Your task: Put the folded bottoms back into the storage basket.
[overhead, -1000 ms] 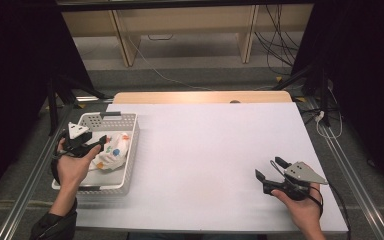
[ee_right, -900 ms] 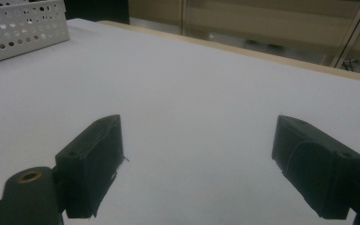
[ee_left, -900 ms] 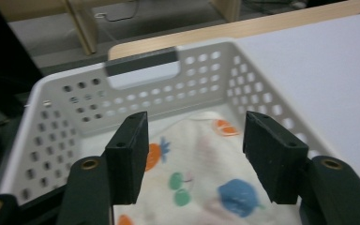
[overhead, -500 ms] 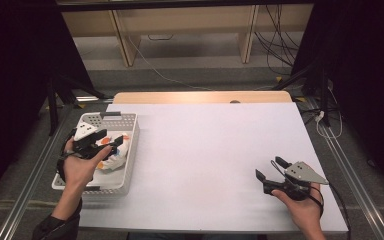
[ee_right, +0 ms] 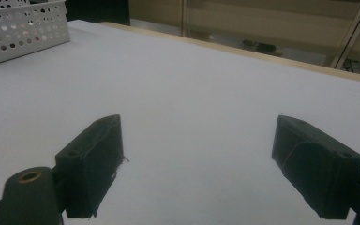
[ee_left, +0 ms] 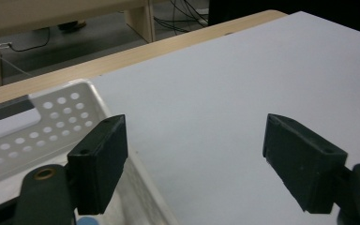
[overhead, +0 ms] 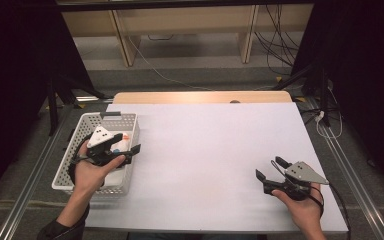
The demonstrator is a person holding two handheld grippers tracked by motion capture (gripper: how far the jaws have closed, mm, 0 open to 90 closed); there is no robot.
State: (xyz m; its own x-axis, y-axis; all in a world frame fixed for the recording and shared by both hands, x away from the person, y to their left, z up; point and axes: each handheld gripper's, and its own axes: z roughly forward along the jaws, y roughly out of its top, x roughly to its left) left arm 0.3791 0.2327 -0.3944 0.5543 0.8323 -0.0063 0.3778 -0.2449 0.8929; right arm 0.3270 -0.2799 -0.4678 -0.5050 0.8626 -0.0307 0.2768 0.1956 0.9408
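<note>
Behind the white table (overhead: 210, 150), pale wooden shelving (overhead: 185, 25) stands on grey floor (overhead: 190, 77) strewn with cables (overhead: 275, 47).

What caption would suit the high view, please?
Left gripper open above white basket; right gripper open over table.

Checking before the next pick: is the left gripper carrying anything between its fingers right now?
No. In its own view the left gripper has its fingers spread wide over the white basket rim, with nothing between them.

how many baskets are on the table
1. The white perforated basket sits at the table's left edge, under the left tongs. The right tongs rest near the front right corner, far from it.
</note>
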